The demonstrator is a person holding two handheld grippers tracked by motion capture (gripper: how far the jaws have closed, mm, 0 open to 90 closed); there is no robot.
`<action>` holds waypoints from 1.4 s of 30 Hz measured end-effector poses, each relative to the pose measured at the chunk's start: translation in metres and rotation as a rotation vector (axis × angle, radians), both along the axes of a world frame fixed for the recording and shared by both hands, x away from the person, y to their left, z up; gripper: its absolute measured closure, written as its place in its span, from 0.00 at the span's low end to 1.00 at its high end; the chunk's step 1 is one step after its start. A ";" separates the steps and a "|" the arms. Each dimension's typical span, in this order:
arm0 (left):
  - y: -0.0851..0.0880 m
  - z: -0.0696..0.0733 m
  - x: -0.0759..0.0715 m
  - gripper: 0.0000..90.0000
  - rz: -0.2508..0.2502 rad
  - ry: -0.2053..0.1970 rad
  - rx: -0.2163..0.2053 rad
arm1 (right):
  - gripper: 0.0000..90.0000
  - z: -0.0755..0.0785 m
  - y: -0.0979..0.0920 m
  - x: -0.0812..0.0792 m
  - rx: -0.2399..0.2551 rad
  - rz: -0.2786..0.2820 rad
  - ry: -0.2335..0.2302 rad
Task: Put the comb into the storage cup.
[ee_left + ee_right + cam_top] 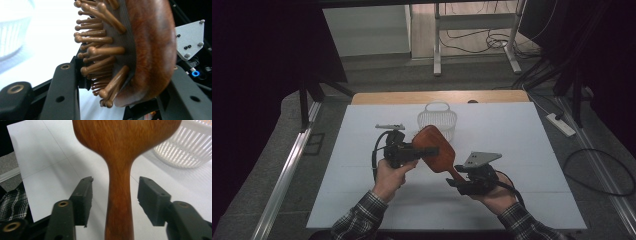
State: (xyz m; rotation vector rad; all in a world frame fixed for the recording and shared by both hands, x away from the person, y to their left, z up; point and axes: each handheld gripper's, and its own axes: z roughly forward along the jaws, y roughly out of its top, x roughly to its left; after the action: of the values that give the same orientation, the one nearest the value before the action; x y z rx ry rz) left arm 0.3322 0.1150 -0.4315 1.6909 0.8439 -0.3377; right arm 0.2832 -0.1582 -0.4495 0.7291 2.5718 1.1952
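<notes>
A reddish-brown wooden hairbrush (435, 148) hangs above the white table, head up-left and handle down-right. My left gripper (427, 151) is shut on the brush head; in the left gripper view the wooden back (150, 50) presses one jaw and the bristles face the other, with the left gripper (122, 75) clamped across them. My right gripper (458, 181) sits at the handle's end. In the right gripper view the handle (120, 202) runs between the right gripper (117, 200) jaws, which stand open with a gap on each side of the pads (153, 202).
A white slatted basket (437, 120) stands on the table just behind the brush, also seen in the right gripper view as the basket (187, 150). The white table top (362, 200) has a wooden far edge (377, 97). A power strip (560, 125) lies on the floor at the right.
</notes>
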 end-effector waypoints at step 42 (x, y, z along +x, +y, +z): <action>0.021 0.060 0.039 0.59 0.182 -0.151 0.180 | 0.00 -0.006 -0.052 -0.006 -0.055 -0.093 0.099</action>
State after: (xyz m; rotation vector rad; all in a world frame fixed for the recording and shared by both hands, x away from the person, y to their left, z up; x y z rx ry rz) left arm 0.3709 0.1362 -0.3717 1.7651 0.9287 -0.0093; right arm 0.2776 -0.2104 -0.4558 0.9066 2.6063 1.0825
